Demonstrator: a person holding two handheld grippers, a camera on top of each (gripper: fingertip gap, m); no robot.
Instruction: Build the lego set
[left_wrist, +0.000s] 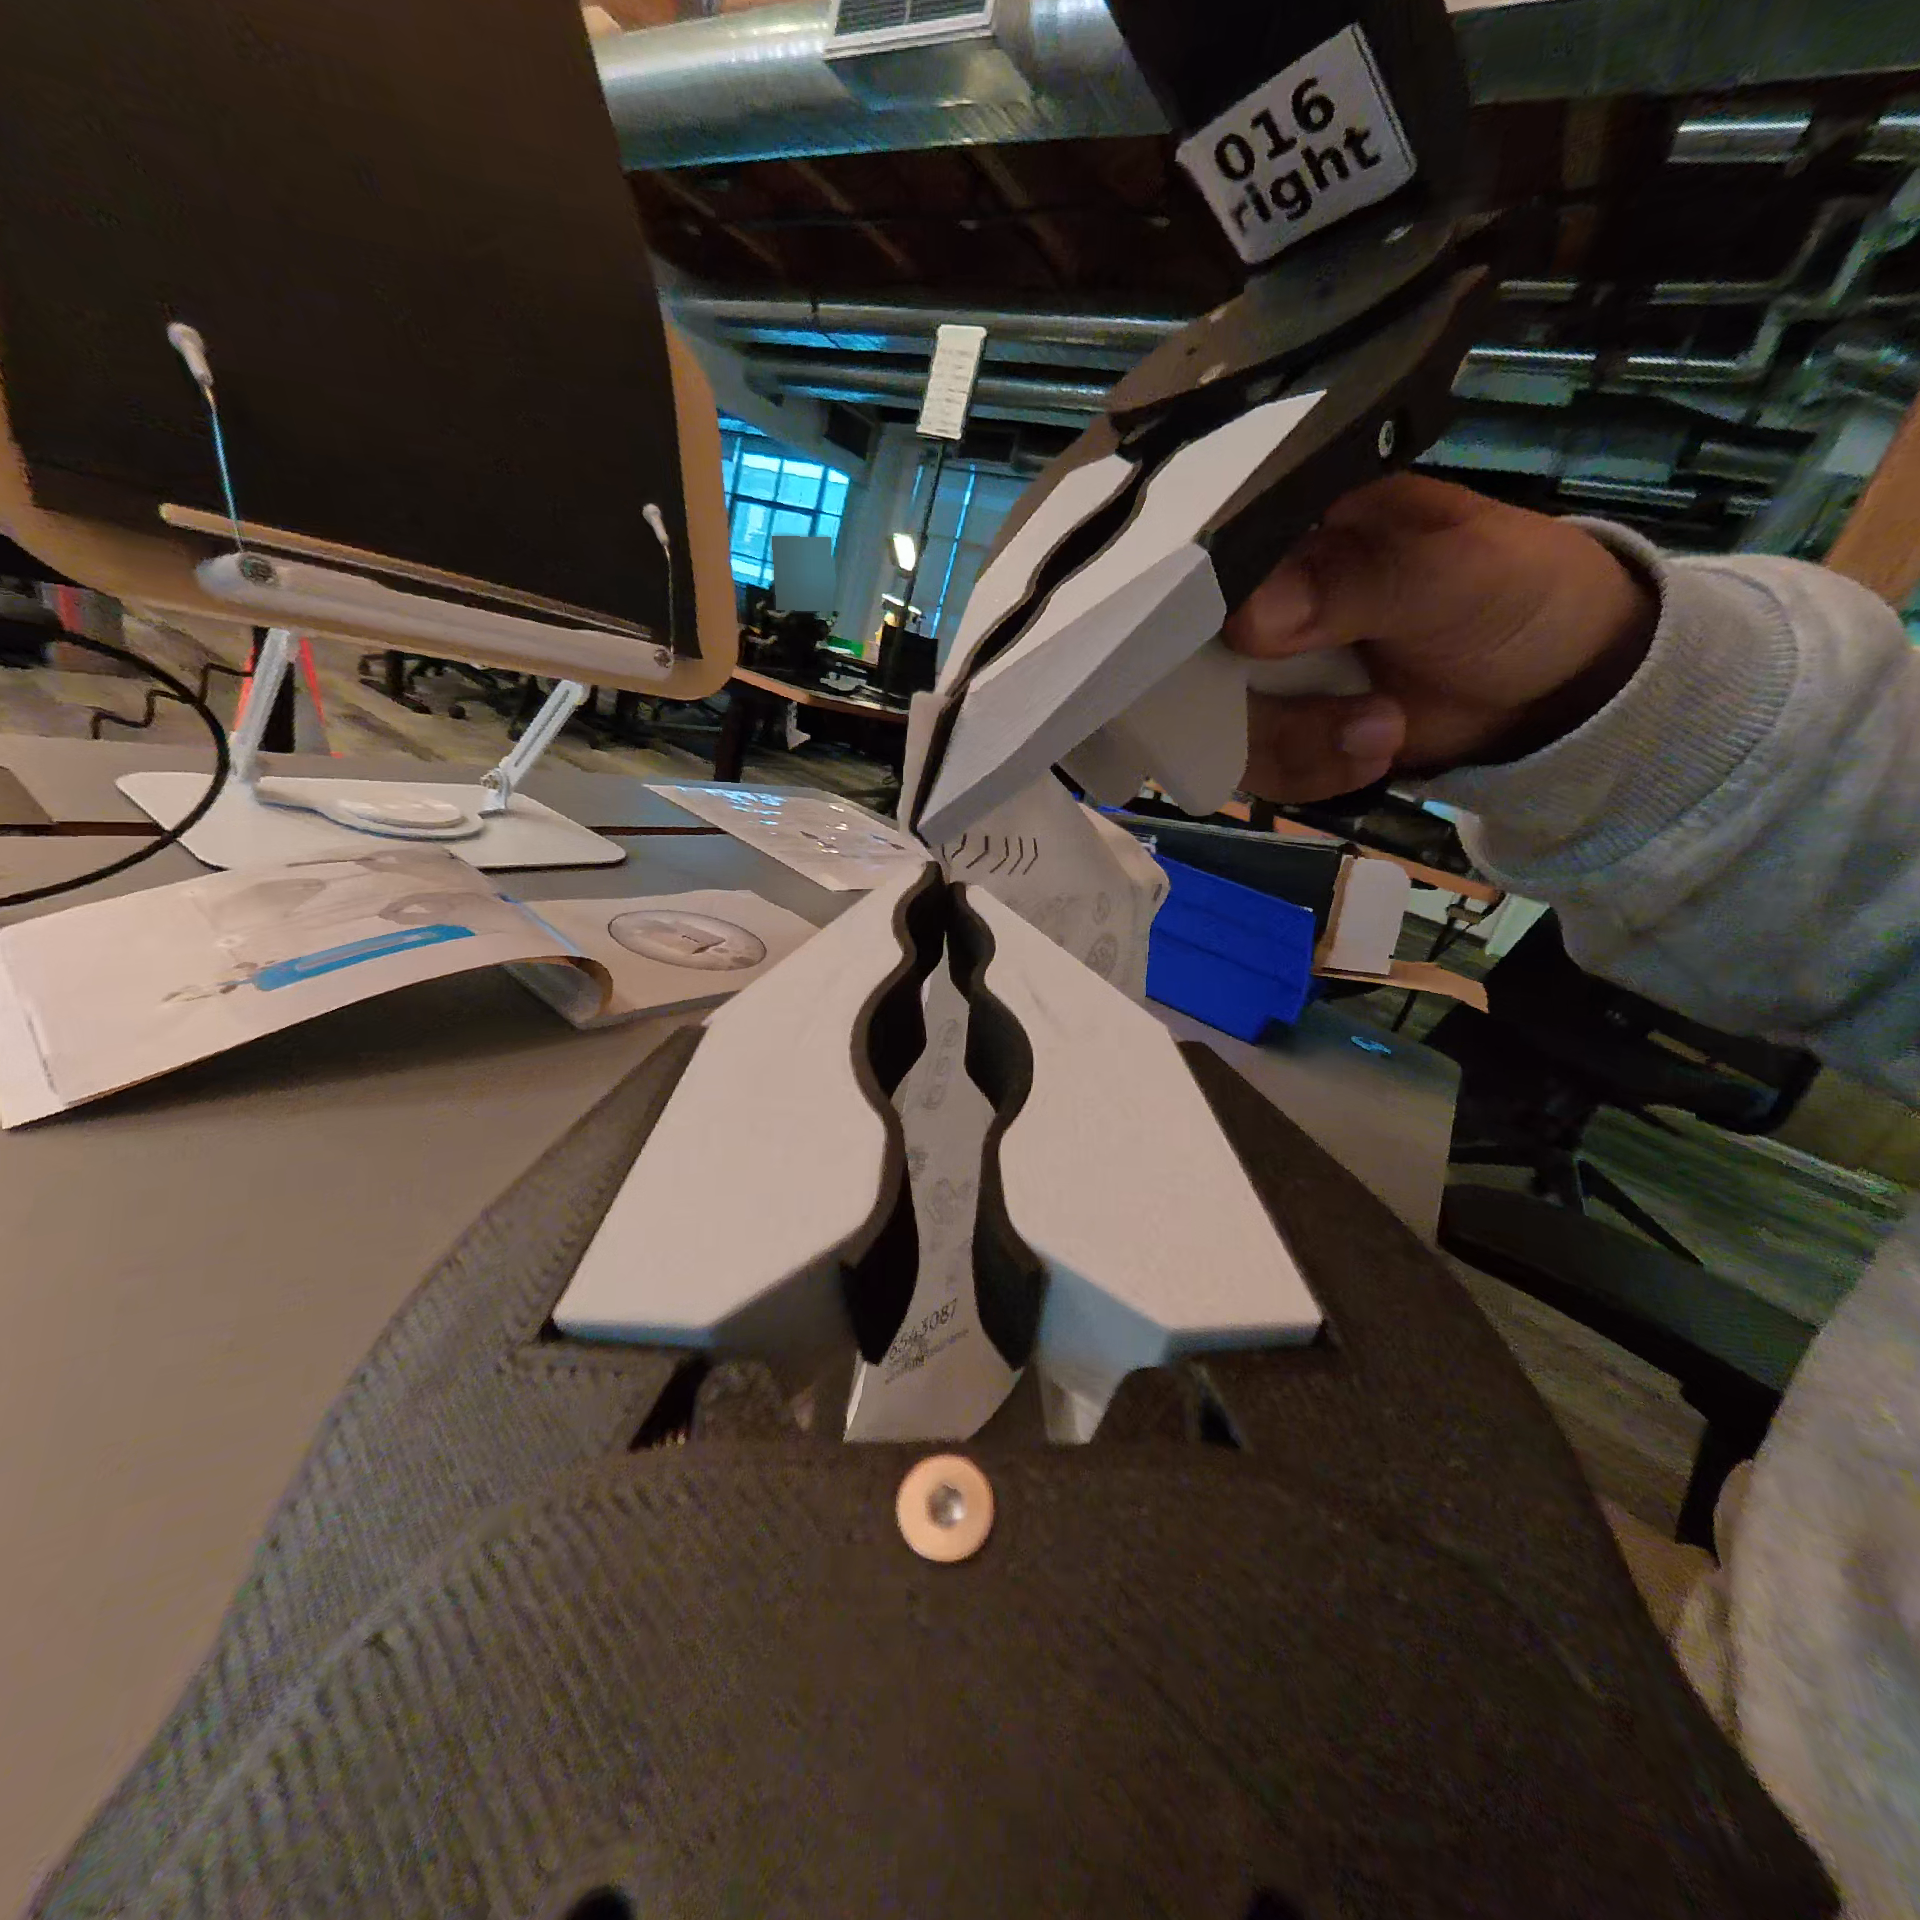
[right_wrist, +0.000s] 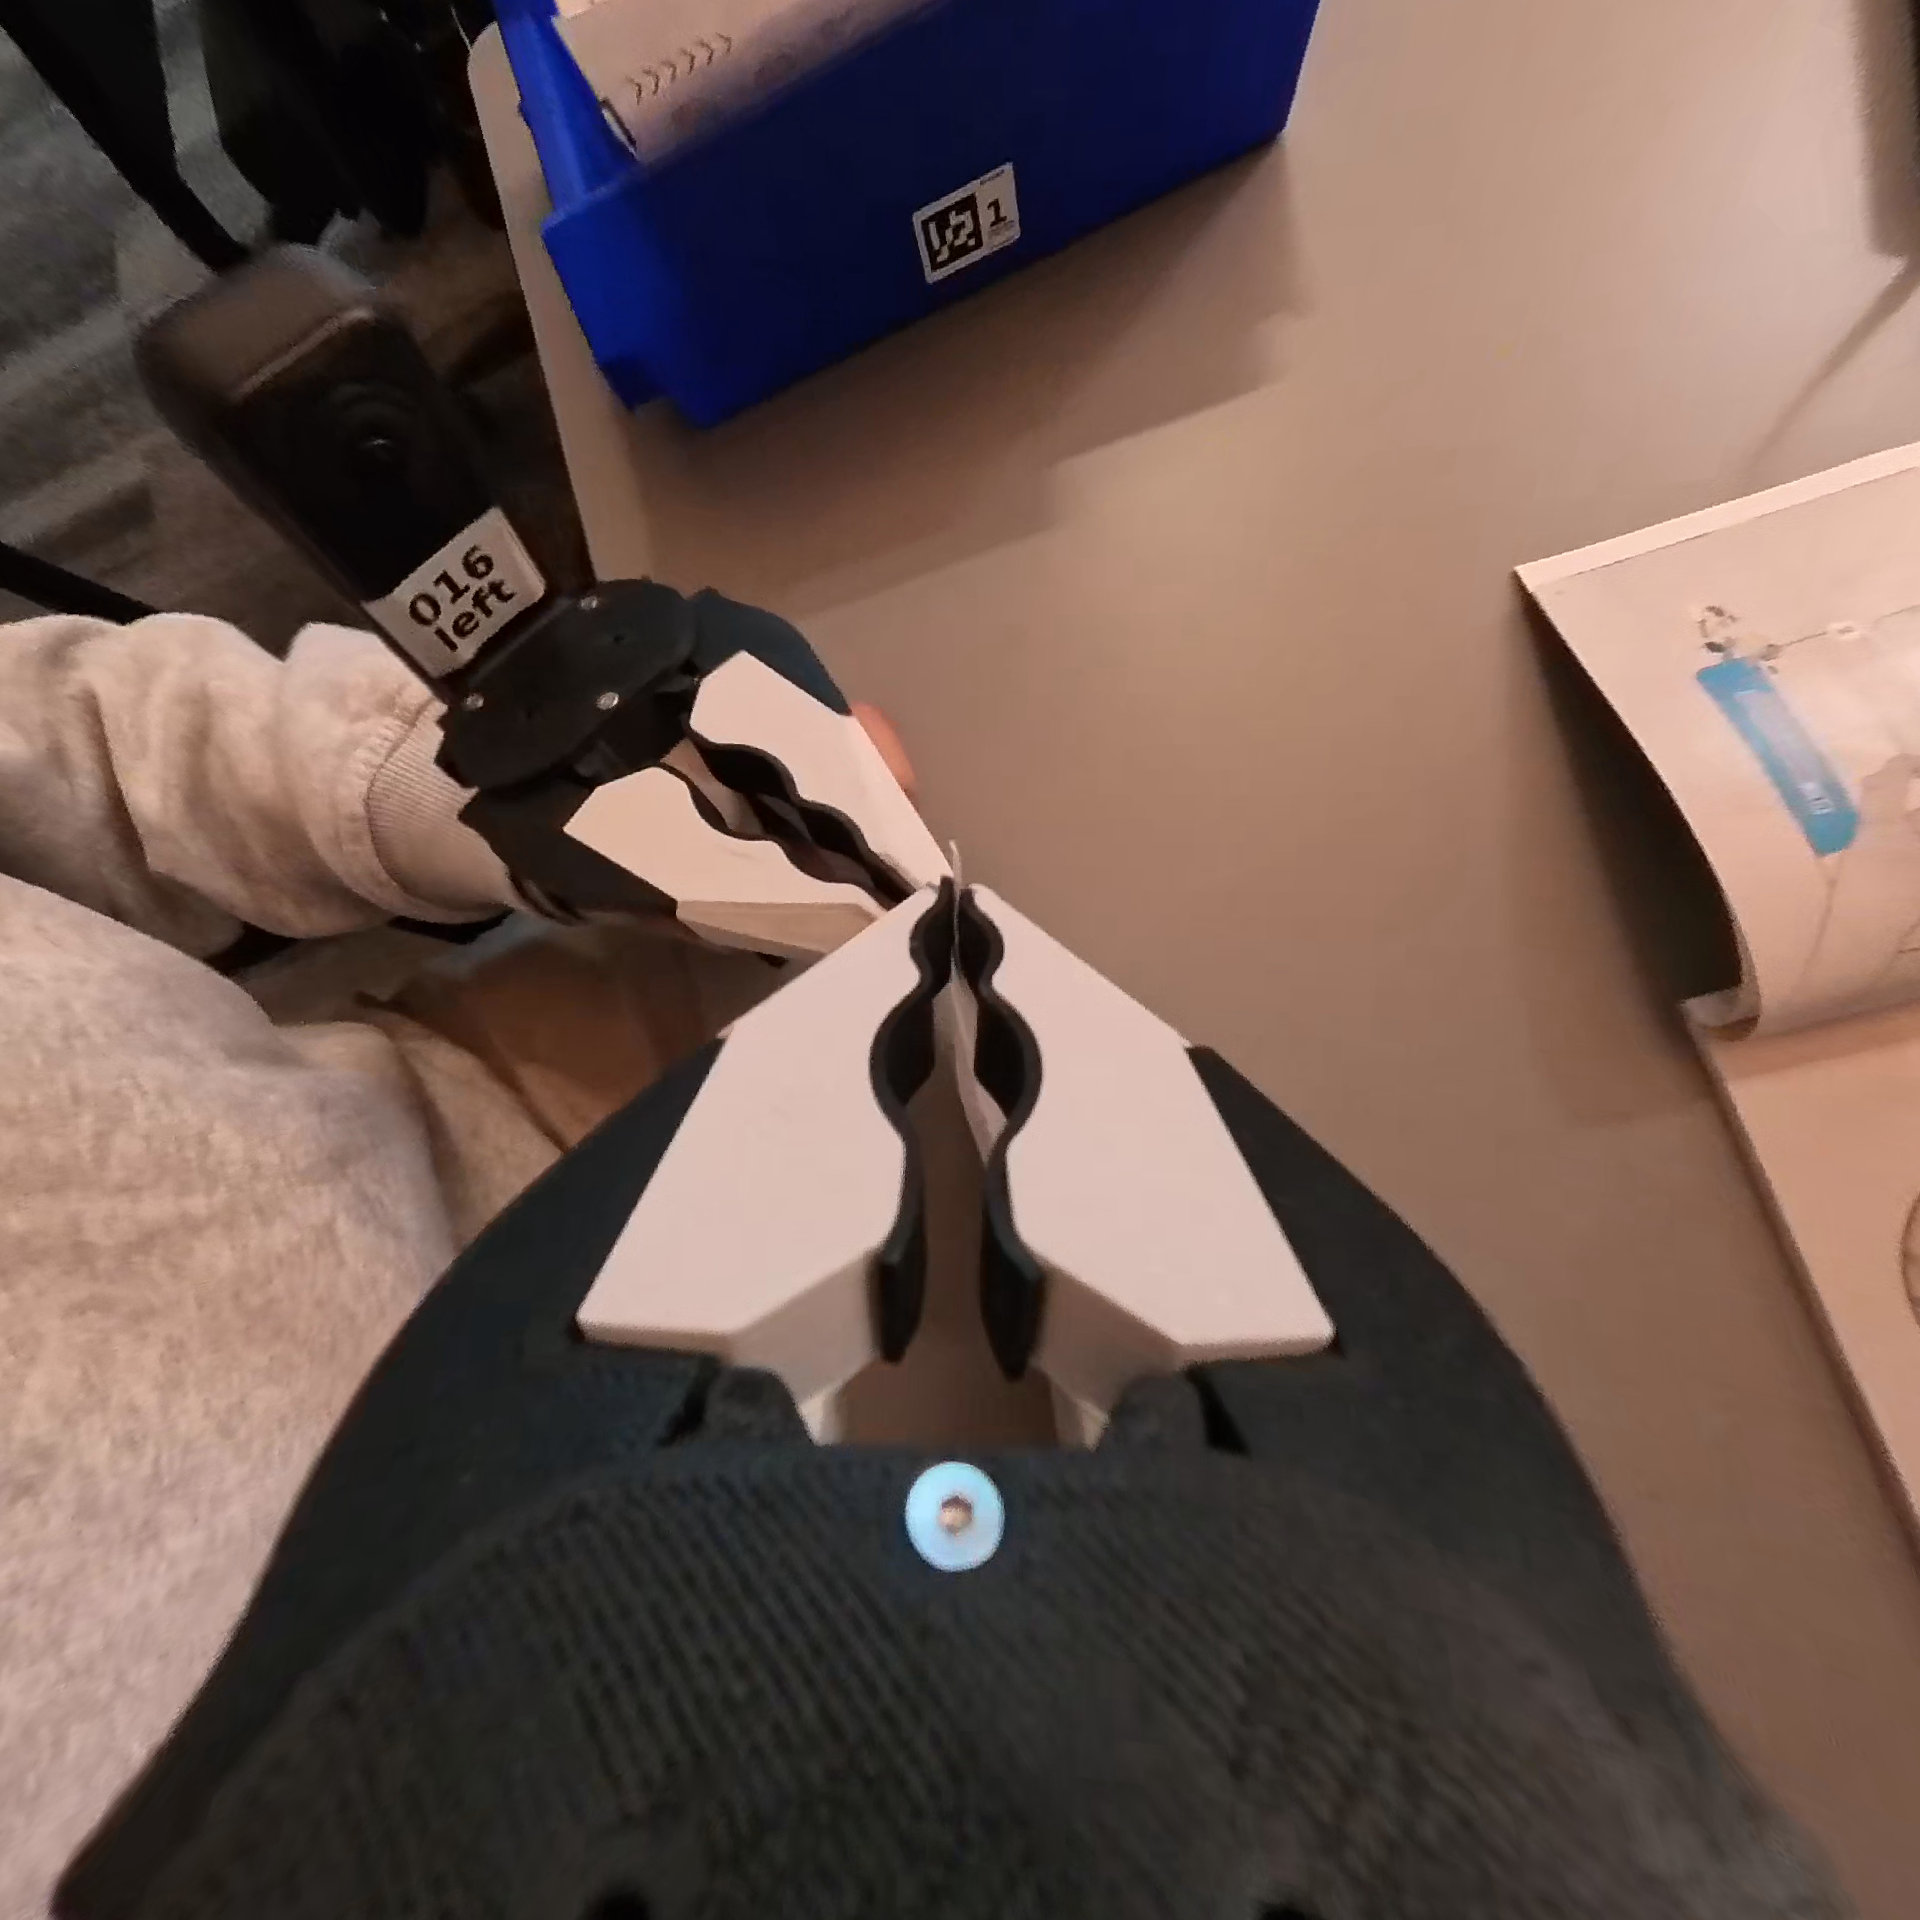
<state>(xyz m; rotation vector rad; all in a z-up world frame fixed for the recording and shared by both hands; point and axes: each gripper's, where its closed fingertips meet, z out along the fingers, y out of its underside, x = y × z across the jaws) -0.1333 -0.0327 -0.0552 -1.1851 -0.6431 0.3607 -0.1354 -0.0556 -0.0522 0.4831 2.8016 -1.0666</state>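
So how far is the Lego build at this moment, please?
Very early. Done: the instruction booklet lies open on the table. In hand: the left gripper and right gripper are both shut on one white paper parts bag, apparently to tear it open. Left: no loose bricks or assembled parts are visible, and another bag sits in the blue bin, so all building seems to remain.

The paper bag's (left_wrist: 935, 1164) contents are hidden. The blue bin (right_wrist: 831, 208) and instruction booklet (right_wrist: 1766, 790) are cut off by the picture's edges.
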